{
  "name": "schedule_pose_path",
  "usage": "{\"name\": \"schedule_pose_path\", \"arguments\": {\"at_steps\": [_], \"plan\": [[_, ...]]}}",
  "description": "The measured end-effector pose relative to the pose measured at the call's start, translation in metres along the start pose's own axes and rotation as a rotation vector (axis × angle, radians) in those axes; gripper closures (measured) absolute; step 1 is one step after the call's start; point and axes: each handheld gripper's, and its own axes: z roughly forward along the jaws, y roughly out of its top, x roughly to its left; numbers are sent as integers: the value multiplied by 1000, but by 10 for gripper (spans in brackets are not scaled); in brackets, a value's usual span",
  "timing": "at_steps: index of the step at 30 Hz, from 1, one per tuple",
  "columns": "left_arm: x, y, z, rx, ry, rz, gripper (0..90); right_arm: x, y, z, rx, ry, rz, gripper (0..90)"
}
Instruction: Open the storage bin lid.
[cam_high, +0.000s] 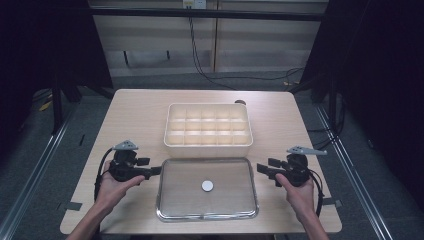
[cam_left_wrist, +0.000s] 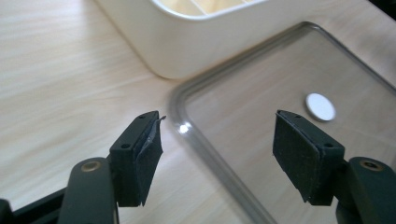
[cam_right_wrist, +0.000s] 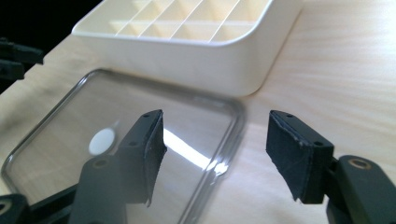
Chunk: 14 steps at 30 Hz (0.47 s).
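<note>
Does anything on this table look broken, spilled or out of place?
One small thing: on the left gripper, the black pad on one jaw is peeling, its top corner curled away. Otherwise all is tidy: the clear lid lies flat and square in front of the cream compartment box, and both grippers hang open, holding nothing.

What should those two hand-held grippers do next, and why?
Probably close inward on the clear lid: the left gripper and right gripper flank its two short edges, jaws open with nothing between them. The lid lies flat in front of the uncovered white divided box, which it looks made to cover.
</note>
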Motion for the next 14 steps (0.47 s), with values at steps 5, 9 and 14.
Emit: {"name": "schedule_pose_path", "arguments": {"at_steps": [5, 9, 14], "plan": [[2, -9, -20, -66, 28, 9, 329, -13, -8, -8, -39, -31, 6, 351], [9, -31, -29, -99, 60, -35, 330, -21, -14, -18, -63, -61, 22, 346], [13, -41, -29, -90, 69, -33, 330, -25, -21, -19, -72, -96, 7, 321]]}}
